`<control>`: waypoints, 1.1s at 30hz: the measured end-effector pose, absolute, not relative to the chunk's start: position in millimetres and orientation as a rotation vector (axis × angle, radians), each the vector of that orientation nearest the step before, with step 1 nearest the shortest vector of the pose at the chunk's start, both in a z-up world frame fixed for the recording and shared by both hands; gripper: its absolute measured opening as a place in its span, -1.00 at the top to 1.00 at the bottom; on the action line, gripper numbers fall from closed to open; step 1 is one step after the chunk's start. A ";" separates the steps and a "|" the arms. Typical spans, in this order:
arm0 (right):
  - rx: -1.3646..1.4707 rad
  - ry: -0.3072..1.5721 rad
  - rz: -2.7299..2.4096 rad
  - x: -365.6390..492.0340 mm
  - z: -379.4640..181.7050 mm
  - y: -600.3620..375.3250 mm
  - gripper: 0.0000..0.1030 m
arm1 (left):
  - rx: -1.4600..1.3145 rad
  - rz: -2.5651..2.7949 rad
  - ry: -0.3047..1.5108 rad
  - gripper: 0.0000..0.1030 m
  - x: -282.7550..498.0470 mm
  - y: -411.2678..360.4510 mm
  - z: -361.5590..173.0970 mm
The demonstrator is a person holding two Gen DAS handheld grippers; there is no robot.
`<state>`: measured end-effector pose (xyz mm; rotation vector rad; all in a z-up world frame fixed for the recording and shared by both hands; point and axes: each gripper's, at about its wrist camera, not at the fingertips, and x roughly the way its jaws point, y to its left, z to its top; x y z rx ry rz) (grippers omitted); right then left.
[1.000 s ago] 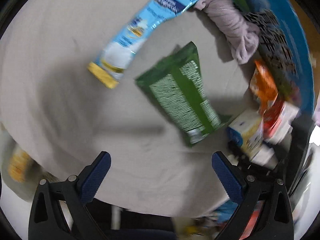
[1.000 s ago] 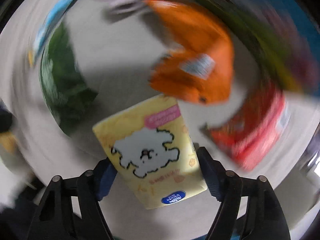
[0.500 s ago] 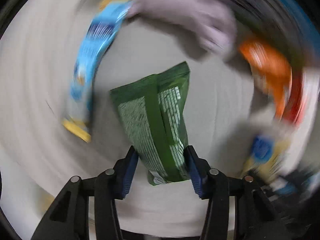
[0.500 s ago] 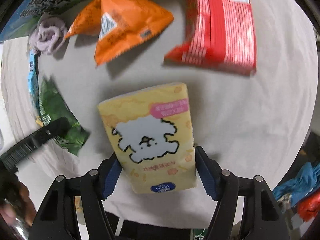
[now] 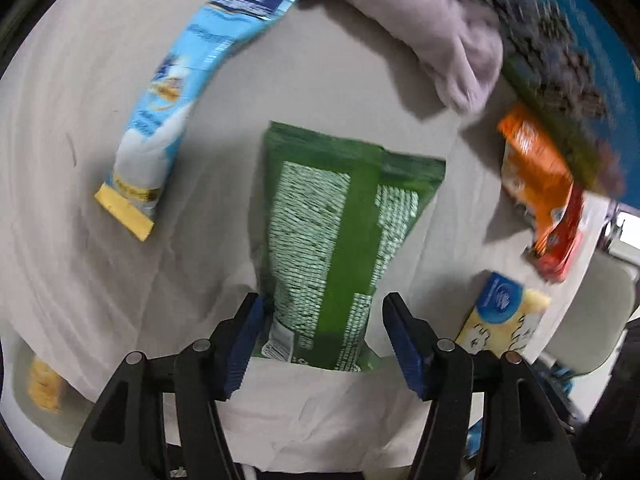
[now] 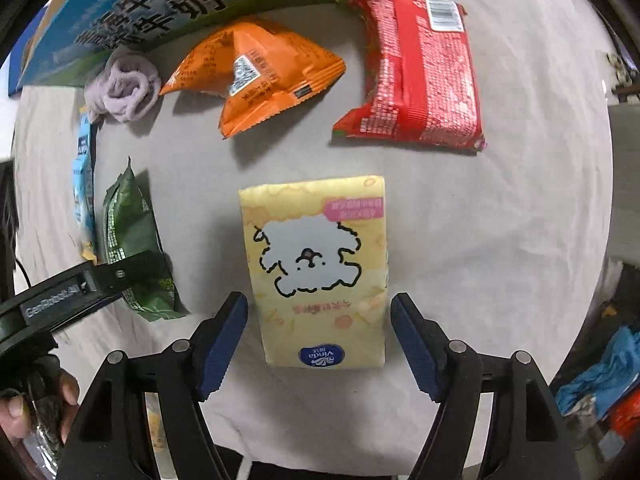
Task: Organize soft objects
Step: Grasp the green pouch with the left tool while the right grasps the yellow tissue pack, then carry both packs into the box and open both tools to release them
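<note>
A green snack bag (image 5: 336,236) lies on the grey cloth, its near end between the jaws of my left gripper (image 5: 324,340); the left pad touches it, a small gap shows at the right pad. The bag also shows in the right wrist view (image 6: 132,240). A yellow tissue pack (image 6: 320,268) with a white dog drawing lies between the jaws of my right gripper (image 6: 320,332), which is open with gaps on both sides. The pack also shows in the left wrist view (image 5: 504,316).
A blue-and-yellow packet (image 5: 192,84), a lilac rolled cloth (image 6: 124,88), an orange bag (image 6: 256,76) and a red bag (image 6: 416,72) lie on the cloth. A blue-green printed box (image 6: 160,8) stands at the back. The table's front edge is close below both grippers.
My left gripper has closed in around the green bag's near end. My right gripper has steadied with the tissue pack between its open jaws.
</note>
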<state>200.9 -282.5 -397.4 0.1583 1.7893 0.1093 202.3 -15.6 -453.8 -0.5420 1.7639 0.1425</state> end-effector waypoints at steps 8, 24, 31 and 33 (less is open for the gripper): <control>0.216 1.801 0.096 222.0 -431.2 -311.1 -0.34 | -0.432 0.135 1.707 0.13 207.9 -8.4 -459.8; 0.226 1.690 0.158 167.1 -372.0 -301.4 -0.26 | -0.143 0.126 1.469 0.35 185.9 -117.6 -363.6; 0.258 1.578 0.200 156.1 -299.6 -298.4 -0.26 | -0.130 0.039 1.375 0.35 196.4 -125.7 -302.7; 0.269 1.544 0.202 157.1 -278.8 -300.5 -0.26 | -0.123 0.000 1.342 0.35 201.7 -125.7 -286.7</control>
